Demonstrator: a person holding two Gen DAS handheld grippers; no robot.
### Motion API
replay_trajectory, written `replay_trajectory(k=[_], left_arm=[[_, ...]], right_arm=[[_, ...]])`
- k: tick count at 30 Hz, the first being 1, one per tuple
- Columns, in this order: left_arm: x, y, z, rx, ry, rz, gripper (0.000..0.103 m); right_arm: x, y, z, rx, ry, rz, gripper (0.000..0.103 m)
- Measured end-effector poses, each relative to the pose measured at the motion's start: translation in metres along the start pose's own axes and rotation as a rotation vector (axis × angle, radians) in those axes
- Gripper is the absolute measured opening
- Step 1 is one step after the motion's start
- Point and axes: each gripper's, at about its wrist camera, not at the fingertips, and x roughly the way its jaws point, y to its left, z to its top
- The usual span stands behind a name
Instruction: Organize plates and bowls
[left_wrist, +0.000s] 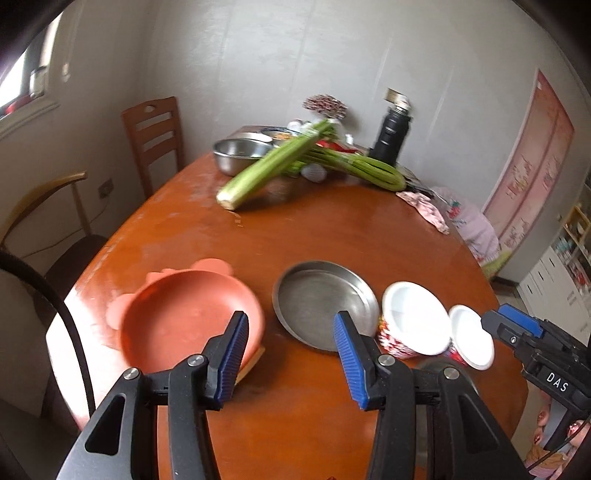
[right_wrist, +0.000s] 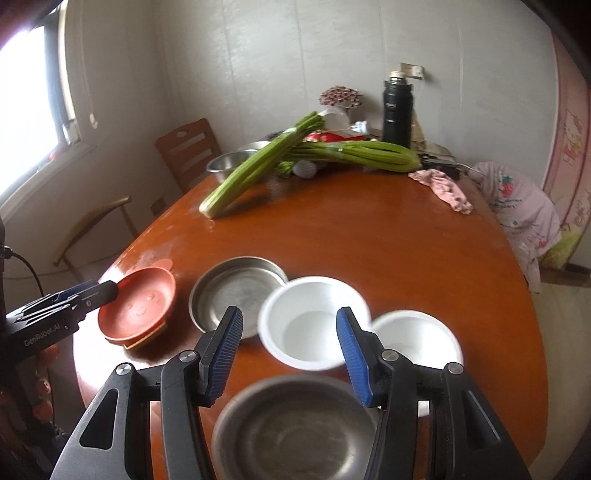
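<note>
Both grippers released: left gripper (left_wrist: 291, 356) sits at the orange plate's (left_wrist: 184, 317) near rim, right gripper (right_wrist: 290, 354) hangs over the big white bowl (right_wrist: 314, 326) on the bench (right_wrist: 369, 236), so I'd take each with its nearer hand.

Pale grey panelled walls (right_wrist: 295, 55) meet in a corner behind a round, glossy reddish-brown wooden table (right_wrist: 351, 229). A slatted wooden chair (right_wrist: 188, 151) stands at its far left, near a bright window (right_wrist: 26, 103). A pink poster (left_wrist: 532, 155) hangs at right.
</note>
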Motion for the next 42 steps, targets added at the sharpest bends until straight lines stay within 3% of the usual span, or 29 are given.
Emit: replay_trajectory(k=[7, 18, 28, 42], left_arm=[[0.014, -0.041, -0.012, 0.053, 0.039, -0.040, 0.048], [0.045, -0.082, -0.040, 0.111, 0.142, -0.075, 0.048], [0.063, -0.090, -0.060, 0.119, 0.209, -0.090, 0.048], [0.081, -0.100, -0.074, 0.128, 0.267, -0.143, 0.048]], right_arm=[[-0.019, -0.041, -0.021, 0.043, 0.005, -0.020, 0.055], [-0.021, -0.070, -0.063, 0.052, 0.072, -0.011, 0.055], [-0.005, -0.071, -0.092, 0.027, 0.153, 0.000, 0.055], [0.020, -0.059, -0.106, 0.011, 0.212, 0.055, 0.055]])
